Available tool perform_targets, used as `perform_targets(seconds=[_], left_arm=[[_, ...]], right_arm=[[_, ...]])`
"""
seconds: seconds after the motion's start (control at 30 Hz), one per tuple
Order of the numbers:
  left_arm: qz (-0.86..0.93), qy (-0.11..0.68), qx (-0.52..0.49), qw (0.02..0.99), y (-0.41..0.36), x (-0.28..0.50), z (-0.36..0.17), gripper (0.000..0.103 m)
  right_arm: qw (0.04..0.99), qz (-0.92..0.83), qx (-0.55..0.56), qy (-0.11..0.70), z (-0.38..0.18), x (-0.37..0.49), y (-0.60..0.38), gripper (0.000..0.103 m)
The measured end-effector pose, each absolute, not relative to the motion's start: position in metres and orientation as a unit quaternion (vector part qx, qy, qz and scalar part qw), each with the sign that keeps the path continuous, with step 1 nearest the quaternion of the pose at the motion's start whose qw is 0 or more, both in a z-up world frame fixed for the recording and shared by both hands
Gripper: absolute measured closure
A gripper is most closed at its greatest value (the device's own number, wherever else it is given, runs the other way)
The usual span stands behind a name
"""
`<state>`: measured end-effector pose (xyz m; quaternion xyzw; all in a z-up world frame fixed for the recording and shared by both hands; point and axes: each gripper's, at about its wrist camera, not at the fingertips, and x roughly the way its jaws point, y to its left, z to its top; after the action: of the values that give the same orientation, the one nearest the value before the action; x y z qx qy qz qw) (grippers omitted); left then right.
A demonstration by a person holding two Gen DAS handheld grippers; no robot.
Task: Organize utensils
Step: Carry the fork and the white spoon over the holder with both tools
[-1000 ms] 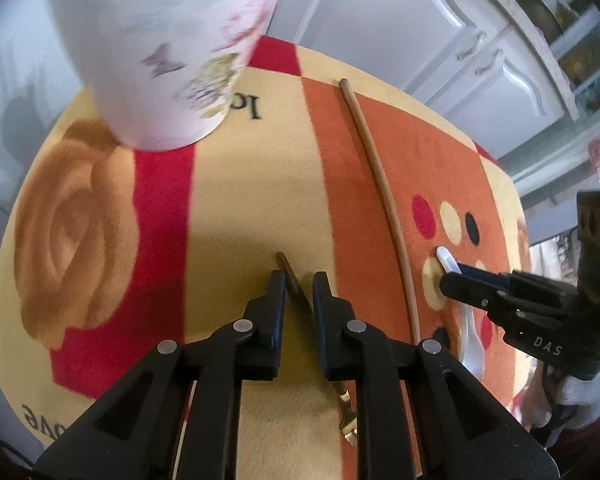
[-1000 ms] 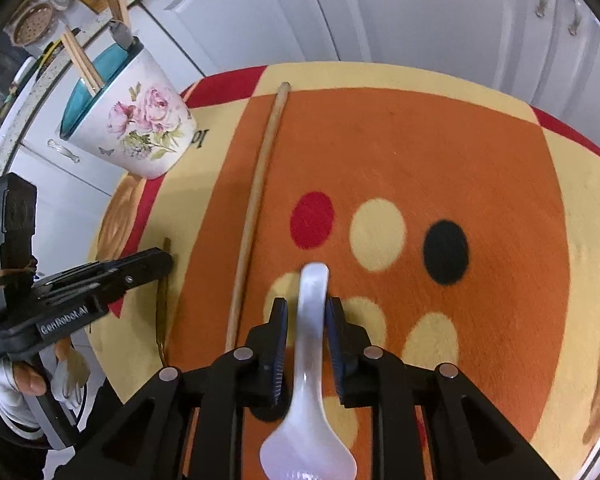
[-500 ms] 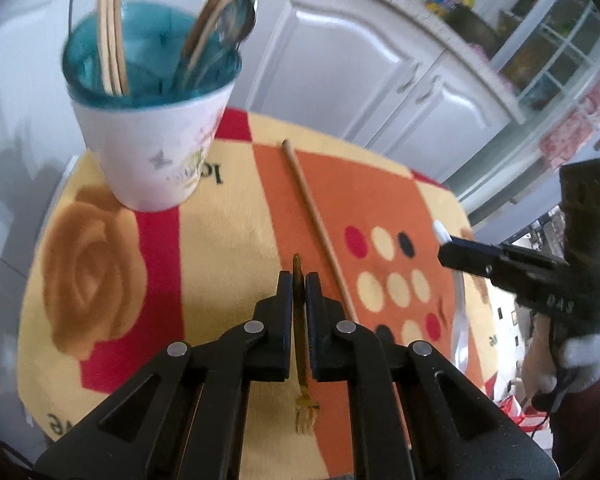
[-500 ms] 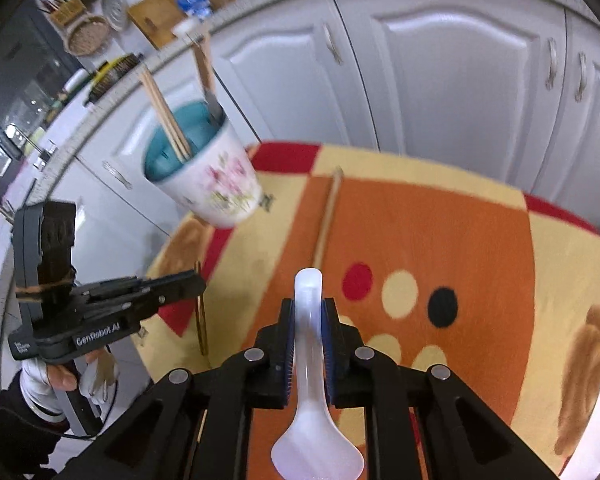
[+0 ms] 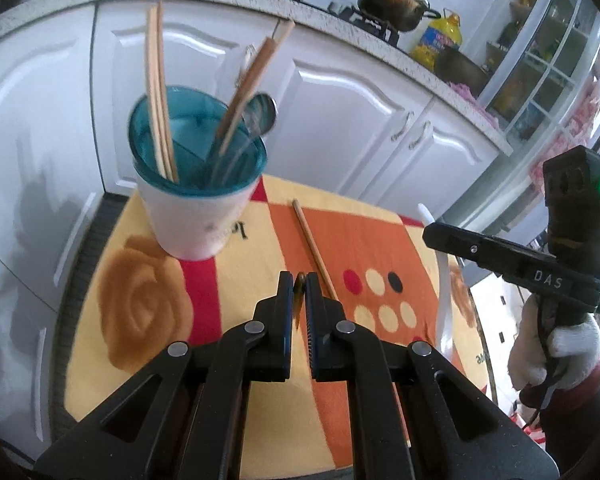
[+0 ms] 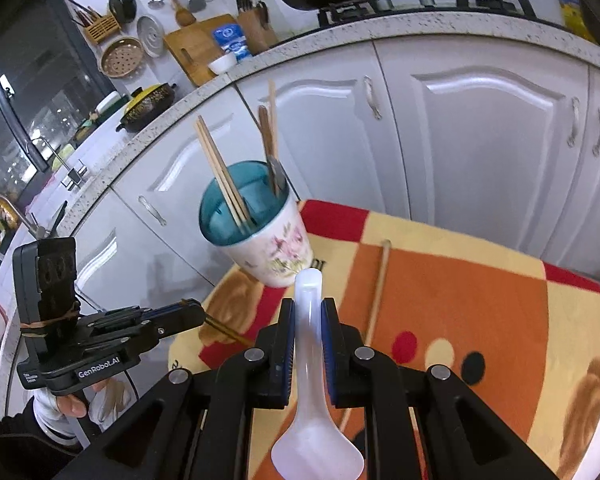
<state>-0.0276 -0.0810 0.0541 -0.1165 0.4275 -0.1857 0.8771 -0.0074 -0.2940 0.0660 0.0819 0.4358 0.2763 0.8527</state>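
Patterned mat (image 5: 244, 264) with the floral utensil cup (image 6: 276, 248) on it, one loose chopstick (image 5: 314, 248) lying alongside. My right gripper (image 6: 308, 320) is clamped on the white soup spoon (image 6: 310, 380), my left gripper (image 5: 299, 296) pinching the little bronze fork (image 5: 299, 300), both held above the mat.

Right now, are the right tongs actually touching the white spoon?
Touching. The right wrist view shows the right tongs closed on the white spoon, both pads pressed against its handle, with the bowl hanging below, off the mat.
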Motion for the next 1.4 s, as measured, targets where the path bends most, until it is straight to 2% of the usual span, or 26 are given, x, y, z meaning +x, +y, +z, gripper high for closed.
perform_targets(seconds=[0.8,1.2,1.4], left_arm=[[-0.163,0.407,-0.108,0.892,-0.051,-0.019,0.087,0.099],[-0.148,0.354,-0.110,0.917,-0.008,-0.008,0.154,0.098],[-0.135,0.339,-0.098,0.926,-0.004,0.018,0.169,0.098]], right_arm=[[0.853,0.318,0.061,0.409,0.097,0.027,-0.240,0.091],[0.863,0.346,0.064,0.363,0.127,0.068,-0.194,0.091],[0.870,0.353,0.070,0.337,0.123,0.097,-0.169,0.091]])
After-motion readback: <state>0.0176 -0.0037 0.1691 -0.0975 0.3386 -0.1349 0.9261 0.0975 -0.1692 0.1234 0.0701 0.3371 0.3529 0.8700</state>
